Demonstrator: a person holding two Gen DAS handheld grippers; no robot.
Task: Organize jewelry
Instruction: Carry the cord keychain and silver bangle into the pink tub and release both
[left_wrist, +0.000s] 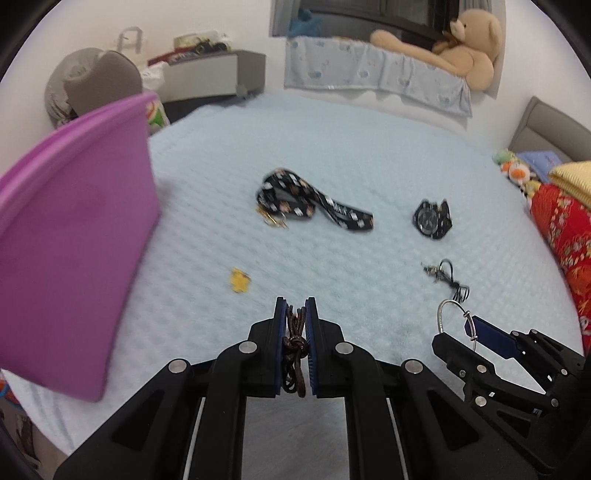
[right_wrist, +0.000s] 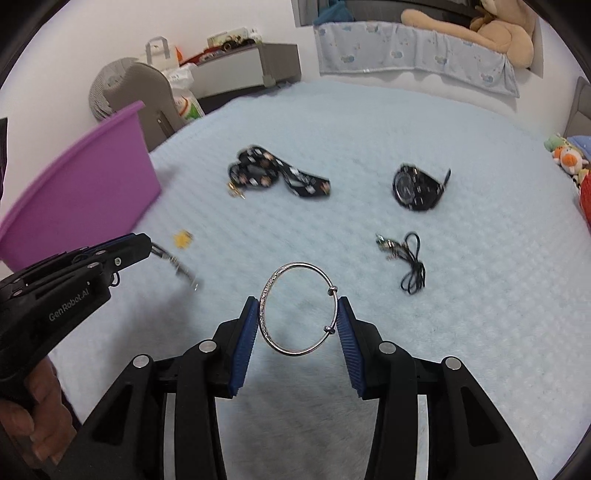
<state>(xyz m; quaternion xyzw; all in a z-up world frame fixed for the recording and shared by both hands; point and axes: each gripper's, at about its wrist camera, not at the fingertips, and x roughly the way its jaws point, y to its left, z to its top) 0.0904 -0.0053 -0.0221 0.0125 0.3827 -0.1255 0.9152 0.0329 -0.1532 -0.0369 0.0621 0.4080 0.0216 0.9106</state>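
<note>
My left gripper (left_wrist: 295, 314) is shut on a brown cord necklace (left_wrist: 294, 347); in the right wrist view (right_wrist: 146, 245) its metal end dangles over the bed. My right gripper (right_wrist: 297, 314) is shut on a silver bangle (right_wrist: 299, 308), held above the blanket; it also shows in the left wrist view (left_wrist: 452, 317). A purple bin (left_wrist: 70, 236) stands at the left, also in the right wrist view (right_wrist: 81, 188). On the blanket lie a black patterned strap (left_wrist: 306, 201), a black watch (left_wrist: 432, 219), a black cord with a charm (left_wrist: 447, 277) and a small yellow piece (left_wrist: 240, 280).
The pale blue blanket (left_wrist: 332, 147) covers the bed. A teddy bear (left_wrist: 465, 44) and grey cabinet (left_wrist: 210, 74) stand beyond it. A red patterned cloth (left_wrist: 565, 236) and soft toys (left_wrist: 517, 170) lie at the right edge.
</note>
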